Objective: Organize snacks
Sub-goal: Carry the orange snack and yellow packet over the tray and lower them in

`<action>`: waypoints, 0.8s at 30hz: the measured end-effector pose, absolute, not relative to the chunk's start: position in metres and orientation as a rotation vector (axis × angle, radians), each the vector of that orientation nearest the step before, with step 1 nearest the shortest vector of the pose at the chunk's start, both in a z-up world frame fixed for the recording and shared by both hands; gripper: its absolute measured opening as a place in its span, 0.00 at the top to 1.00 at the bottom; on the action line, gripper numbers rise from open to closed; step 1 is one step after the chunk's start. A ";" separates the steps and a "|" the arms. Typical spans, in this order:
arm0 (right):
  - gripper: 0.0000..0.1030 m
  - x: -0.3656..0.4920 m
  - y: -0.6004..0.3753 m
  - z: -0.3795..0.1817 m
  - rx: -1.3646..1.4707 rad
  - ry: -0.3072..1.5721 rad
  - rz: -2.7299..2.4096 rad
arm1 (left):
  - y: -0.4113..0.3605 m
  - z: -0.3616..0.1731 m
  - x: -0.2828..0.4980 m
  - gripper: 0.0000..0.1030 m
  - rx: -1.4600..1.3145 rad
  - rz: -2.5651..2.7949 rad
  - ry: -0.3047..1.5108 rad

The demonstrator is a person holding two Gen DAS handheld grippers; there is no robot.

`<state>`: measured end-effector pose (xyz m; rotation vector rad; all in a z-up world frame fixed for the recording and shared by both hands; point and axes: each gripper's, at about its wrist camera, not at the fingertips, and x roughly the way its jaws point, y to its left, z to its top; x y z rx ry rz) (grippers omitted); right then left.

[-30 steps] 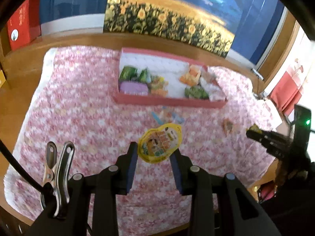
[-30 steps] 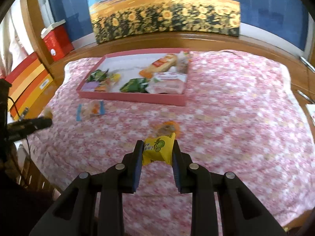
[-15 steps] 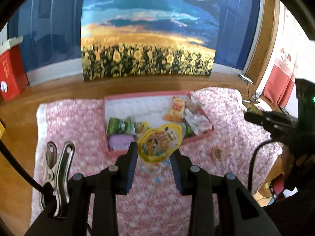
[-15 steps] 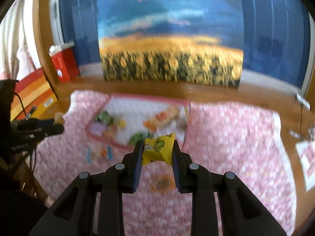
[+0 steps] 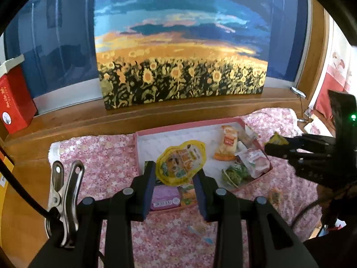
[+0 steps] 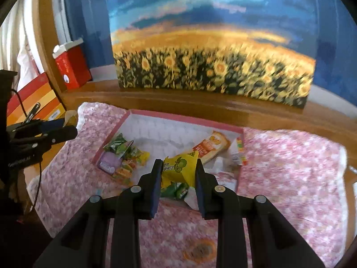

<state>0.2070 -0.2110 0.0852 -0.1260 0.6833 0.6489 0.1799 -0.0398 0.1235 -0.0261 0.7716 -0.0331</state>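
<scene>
Left gripper clamps a flat yellow-rimmed snack pack; right gripper clamps a yellow lime-print sachet. Both hang over the pink shallow cardboard tray; best lowered into bare tray floor near its far edge before release.

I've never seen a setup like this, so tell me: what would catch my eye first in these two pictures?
Probably the big sunflower painting leaning against the blue wall at the back. Below it, a pink tray of snacks sits on a pink flowered cloth. Up close, the left gripper pinches a round yellow snack packet, and the right gripper pinches a yellow lime-printed packet.
</scene>
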 end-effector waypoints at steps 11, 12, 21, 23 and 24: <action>0.73 0.256 -0.158 0.037 -0.236 0.790 0.681 | -0.031 0.076 0.233 0.66 0.017 -0.013 0.871; 0.73 0.261 -0.156 0.034 -0.236 0.801 0.681 | -0.030 0.074 0.239 0.66 0.022 -0.016 0.875; 0.59 0.284 -0.152 0.016 -0.214 0.906 0.682 | -0.028 0.042 0.294 0.66 0.108 -0.020 0.921; 0.45 0.283 -0.156 0.021 -0.171 0.899 0.707 | -0.027 0.032 0.300 0.66 0.123 -0.002 0.948; 0.30 0.280 -0.158 0.026 -0.168 0.873 0.694 | -0.026 0.031 0.301 0.66 0.120 -0.002 0.954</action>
